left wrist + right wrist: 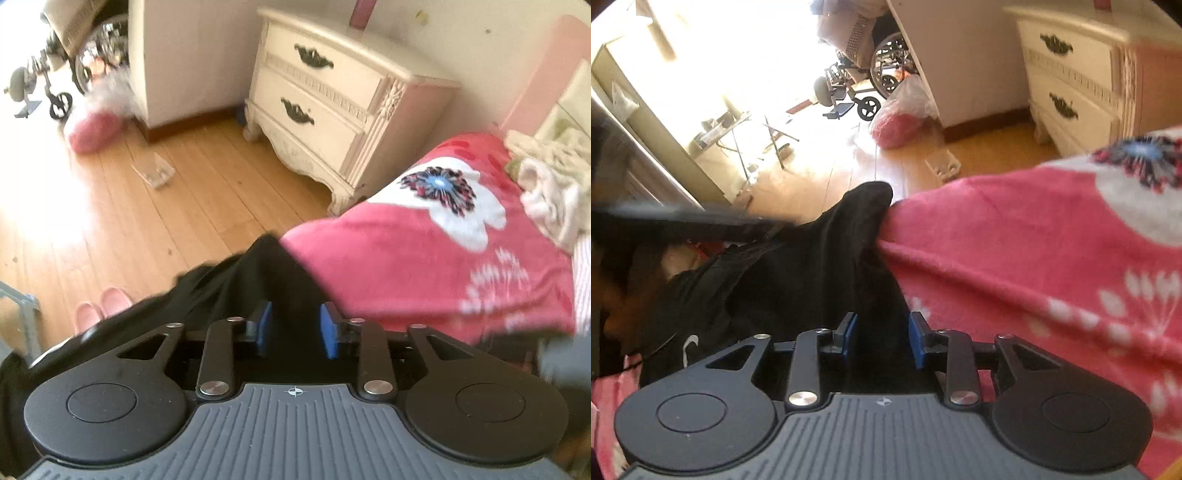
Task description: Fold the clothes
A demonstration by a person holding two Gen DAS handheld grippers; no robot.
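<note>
A black garment (236, 280) hangs bunched over the near edge of a bed that is covered by a pink flowered blanket (424, 266). My left gripper (296, 330) is shut on a thick fold of it, which fills the space between the blue pads. In the right wrist view the same black garment (812, 266) rises to a peak at the blanket (1015, 240) edge. A small white mark shows on it at the lower left. My right gripper (881, 338) also has black cloth packed between its blue pads.
A cream two-drawer nightstand (332, 99) stands beside the bed on the wooden floor. Pale crumpled clothes (550, 184) lie at the bed's far right. On the floor are pink slippers (101, 308), a clear plastic item (155, 171) and a pink bag (901, 122). A wheelchair (871, 77) stands beyond.
</note>
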